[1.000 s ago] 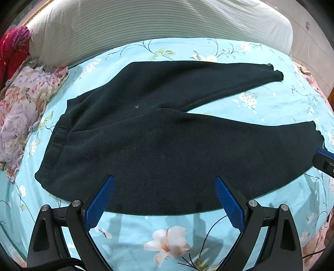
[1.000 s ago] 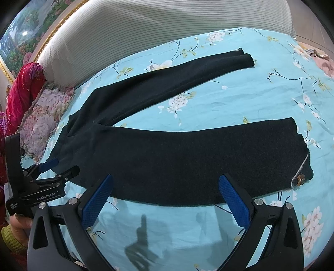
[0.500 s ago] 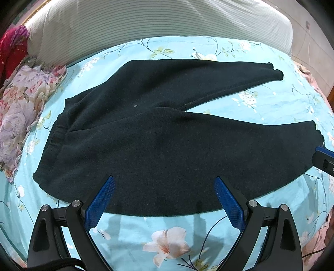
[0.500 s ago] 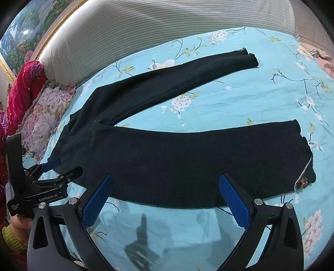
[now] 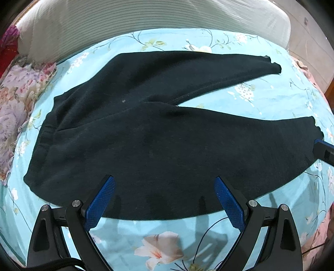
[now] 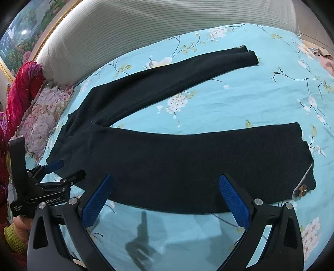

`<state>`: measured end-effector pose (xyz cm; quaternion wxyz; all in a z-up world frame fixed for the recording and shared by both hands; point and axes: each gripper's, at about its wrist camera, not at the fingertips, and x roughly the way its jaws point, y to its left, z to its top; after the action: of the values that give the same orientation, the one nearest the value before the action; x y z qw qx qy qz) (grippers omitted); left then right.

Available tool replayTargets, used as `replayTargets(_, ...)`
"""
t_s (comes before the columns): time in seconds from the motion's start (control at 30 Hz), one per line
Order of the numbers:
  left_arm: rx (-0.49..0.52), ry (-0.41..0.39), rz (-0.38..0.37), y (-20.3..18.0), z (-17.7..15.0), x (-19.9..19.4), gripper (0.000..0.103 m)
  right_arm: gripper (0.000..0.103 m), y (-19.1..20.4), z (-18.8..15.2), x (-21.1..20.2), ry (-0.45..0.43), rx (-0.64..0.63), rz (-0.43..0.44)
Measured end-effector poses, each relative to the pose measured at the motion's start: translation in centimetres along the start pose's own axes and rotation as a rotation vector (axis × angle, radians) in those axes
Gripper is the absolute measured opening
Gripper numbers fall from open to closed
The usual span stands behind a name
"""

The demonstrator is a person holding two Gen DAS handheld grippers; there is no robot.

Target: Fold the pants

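Dark pants (image 5: 158, 135) lie flat on a light blue floral bed sheet (image 5: 271, 104), waistband at the left, two legs spread apart toward the right. They also show in the right wrist view (image 6: 187, 162). My left gripper (image 5: 165, 191) is open and empty, hovering over the near edge of the pants by the seat. My right gripper (image 6: 166, 191) is open and empty, hovering over the near edge of the closer leg. The left gripper also shows in the right wrist view (image 6: 56, 173), near the waistband. A tip of the right gripper shows in the left wrist view (image 5: 324, 150) by the closer leg's cuff.
A striped white headboard cushion (image 5: 146, 18) runs along the far side of the bed. A pink floral pillow (image 5: 14, 104) and red cloth (image 6: 23, 89) lie at the left. A small decoration (image 6: 301, 189) sits at the near cuff.
Both views have shifted slightly: the pants sit a little lower in the frames, so both grippers have moved a little. Both stay open and empty.
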<state>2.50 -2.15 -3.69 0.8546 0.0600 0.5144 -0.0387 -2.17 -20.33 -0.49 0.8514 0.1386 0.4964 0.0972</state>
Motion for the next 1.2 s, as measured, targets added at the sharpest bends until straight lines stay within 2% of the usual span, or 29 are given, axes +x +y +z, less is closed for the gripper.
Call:
replayTargets(0.17,0.027,0.007,-0.013,-0.5,1.2,0.6,0.096,0.101,-2.0,1.2,0.1,-0.002,0.033,0.007)
replayTargets(0.4,0.06,0.0,-0.033,-1.1,5.7,1.7,0.096,0.101,-5.1,4.4,0.5,-0.015,0.052,0.008)
replayTargets(0.8,0.136,-0.008,-0.084,-2.2,16.9,5.5,0.096,0.101,-10.3,14.8,2.0,-0.053,-0.036,-0.011)
replayTargets(1.0,0.181,0.035,-0.126,-2.6,22.5,9.4,0.096,0.101,-13.9,21.0,4.7,-0.037,-0.053,-0.016)
replayTargets(1.1,0.202,0.05,-0.117,-2.9,24.4,11.2,0.096,0.101,-15.5,23.4,6.3,-0.024,-0.067,-0.018)
replayTargets(1.2,0.207,0.084,-0.146,-2.8,26.2,13.6,0.096,0.101,-16.9,26.0,8.3,-0.008,-0.079,-0.02)
